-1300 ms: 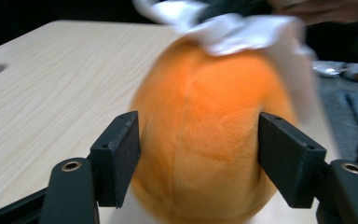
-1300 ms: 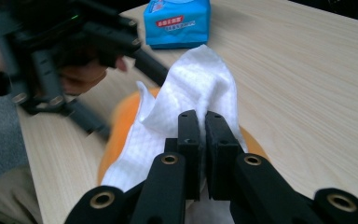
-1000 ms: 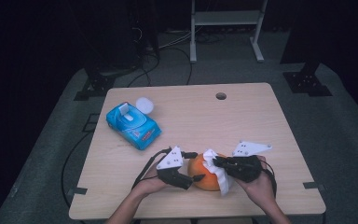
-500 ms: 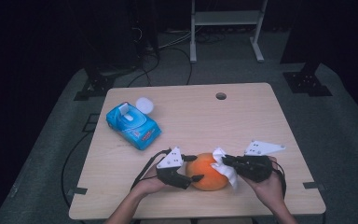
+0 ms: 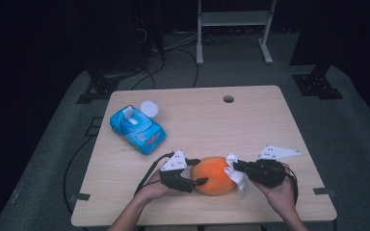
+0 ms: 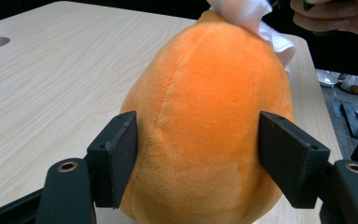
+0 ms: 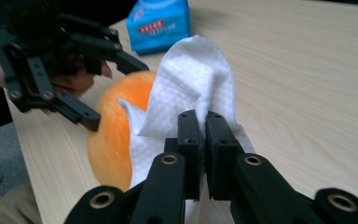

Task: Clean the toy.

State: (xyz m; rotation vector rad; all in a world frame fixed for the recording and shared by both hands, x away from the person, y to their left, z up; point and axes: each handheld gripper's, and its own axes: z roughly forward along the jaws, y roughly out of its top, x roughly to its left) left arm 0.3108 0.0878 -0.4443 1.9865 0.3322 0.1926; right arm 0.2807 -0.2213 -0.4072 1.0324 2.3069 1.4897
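High view | one orange plush [image 5: 215, 174] | one wipe [image 5: 234, 174] | one blue pack [image 5: 137, 128]

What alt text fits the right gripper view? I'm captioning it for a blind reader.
The right hand-held gripper is shut on a white textured wipe draped against a round orange plush toy, which the left hand-held gripper clasps from the far side. A blue wipes packet lies behind on the pale wooden table.

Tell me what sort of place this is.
Probably a lab or recording studio, not a home: a bare wooden table on grey floor matting, black surroundings, loose cables and a metal stand behind.
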